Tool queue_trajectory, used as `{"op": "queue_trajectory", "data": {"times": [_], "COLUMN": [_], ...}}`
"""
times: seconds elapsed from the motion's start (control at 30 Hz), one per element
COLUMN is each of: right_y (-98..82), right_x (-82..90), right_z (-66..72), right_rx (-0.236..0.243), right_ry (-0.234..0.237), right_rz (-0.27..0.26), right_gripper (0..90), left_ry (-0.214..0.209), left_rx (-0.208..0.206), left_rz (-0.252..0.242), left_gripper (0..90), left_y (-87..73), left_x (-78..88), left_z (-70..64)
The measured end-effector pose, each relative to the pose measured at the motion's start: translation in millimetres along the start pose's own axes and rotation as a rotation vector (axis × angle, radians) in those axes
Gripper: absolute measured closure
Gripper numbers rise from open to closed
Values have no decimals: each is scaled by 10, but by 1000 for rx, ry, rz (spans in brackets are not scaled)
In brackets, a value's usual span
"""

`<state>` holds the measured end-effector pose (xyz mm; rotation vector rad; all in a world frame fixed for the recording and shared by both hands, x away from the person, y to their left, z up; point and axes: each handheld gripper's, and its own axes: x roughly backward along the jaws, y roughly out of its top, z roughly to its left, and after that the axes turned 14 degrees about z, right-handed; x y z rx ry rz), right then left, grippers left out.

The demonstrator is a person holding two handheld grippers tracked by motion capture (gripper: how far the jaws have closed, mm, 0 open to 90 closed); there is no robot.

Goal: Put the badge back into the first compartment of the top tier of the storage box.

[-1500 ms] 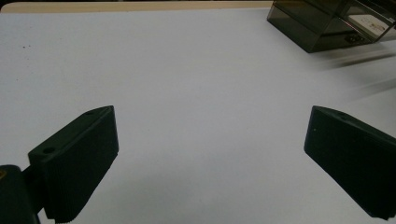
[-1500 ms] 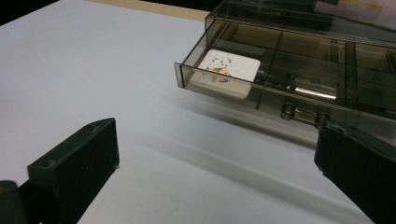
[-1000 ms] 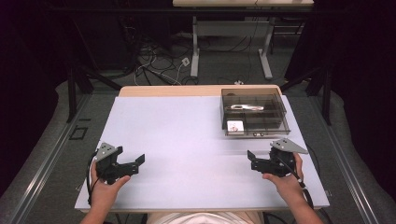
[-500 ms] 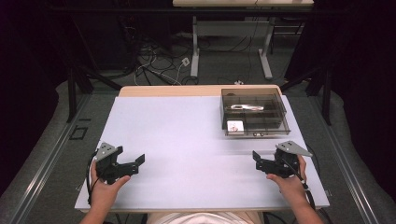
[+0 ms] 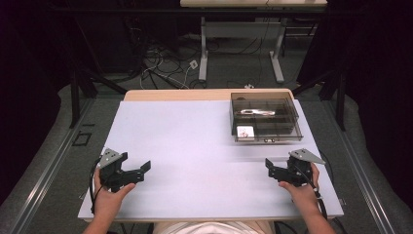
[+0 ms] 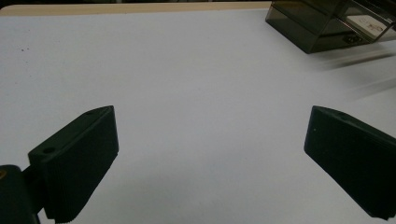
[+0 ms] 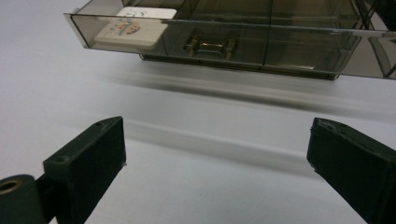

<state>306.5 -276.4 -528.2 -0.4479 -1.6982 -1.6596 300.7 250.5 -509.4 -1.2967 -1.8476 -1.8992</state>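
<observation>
The smoked transparent box (image 5: pixel 264 117) is sitting in the upper right of the high view, on the white desk (image 5: pixel 195 146) near its far edge. In the right gripper view the box (image 7: pixel 261 42) is spanning the top of the frame, with a brass latch (image 7: pixel 209 45) at the centre of its front wall. A white card-like item (image 7: pixel 133 29) is lying in its front left compartment, at the upper left of that frame; a pale elongated item (image 5: pixel 254 112) is lying in a rear compartment, too small to identify.

The right tool (image 5: pixel 273 169) is resting at the lower right of the high view, well apart from the box and pointing towards frame centre. Its jaws are standing wide apart with nothing between them, having just been closing slightly.

The left tool (image 5: pixel 139 169) is resting at the lower left, jaws spread wide and gripping nothing, only bare desk between them.
</observation>
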Motion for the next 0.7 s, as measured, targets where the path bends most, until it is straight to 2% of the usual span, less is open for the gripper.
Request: {"op": "queue_trajectory", "data": {"times": [0.2, 0.37, 0.47, 0.7], "right_y": [-10, -16, -25, -32], "right_x": [-44, -73, -91, -97], "right_z": [-24, -8, 13, 70], "right_rx": [-21, -7, -2, 32], "right_ry": [1, -11, -3, 11], "right_rz": [22, 43, 53, 46], "right_gripper": [52, 88, 89, 89], "left_ry": [4, 6, 2, 12], "left_rx": [2, 2, 9, 4], "left_rz": [6, 5, 5, 2], "left_gripper": [28, 28, 28, 28], "left_y": [3, 8, 8, 9], "left_x": [-12, -19, -27, -34], "left_z": [13, 15, 17, 24]}}
